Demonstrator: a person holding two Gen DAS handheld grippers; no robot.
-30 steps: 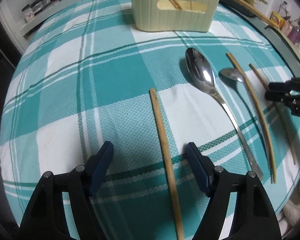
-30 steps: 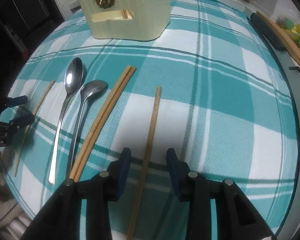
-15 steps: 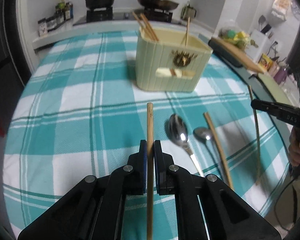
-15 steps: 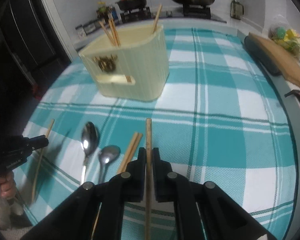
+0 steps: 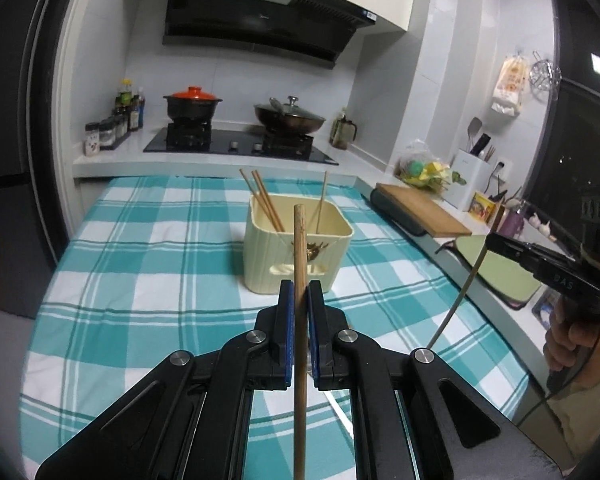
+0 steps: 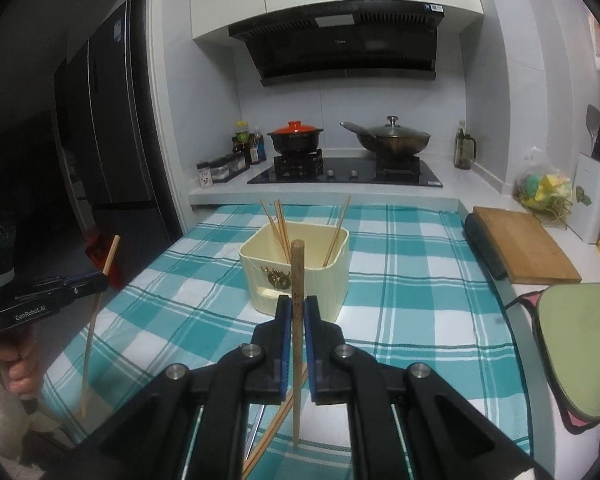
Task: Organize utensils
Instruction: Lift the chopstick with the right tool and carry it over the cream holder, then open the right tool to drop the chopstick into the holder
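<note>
My left gripper (image 5: 299, 300) is shut on a wooden chopstick (image 5: 299, 248) that points up and forward, lifted above the checked tablecloth (image 5: 140, 272). My right gripper (image 6: 297, 312) is likewise shut on another chopstick (image 6: 297, 276). Ahead of both stands the cream utensil holder (image 5: 268, 264), also (image 6: 328, 284), with several chopsticks leaning inside. In the left wrist view the right gripper (image 5: 496, 242) shows at the right edge with its chopstick (image 5: 456, 300). In the right wrist view the left gripper (image 6: 100, 282) shows at the left with its chopstick (image 6: 94, 320). Two more chopsticks (image 6: 272, 436) lie on the cloth under my right gripper.
A wooden cutting board (image 6: 520, 244) and a green mat (image 6: 580, 344) lie on the counter at the right. Behind the table is a hob with a red-lidded pot (image 6: 296, 138) and a wok (image 6: 392, 138). Spice bottles (image 5: 116, 124) stand at the back left.
Both grippers closed on a chopstick each, lifted them off the cloth and tilted up toward level. The spoons have dropped out of view below.
</note>
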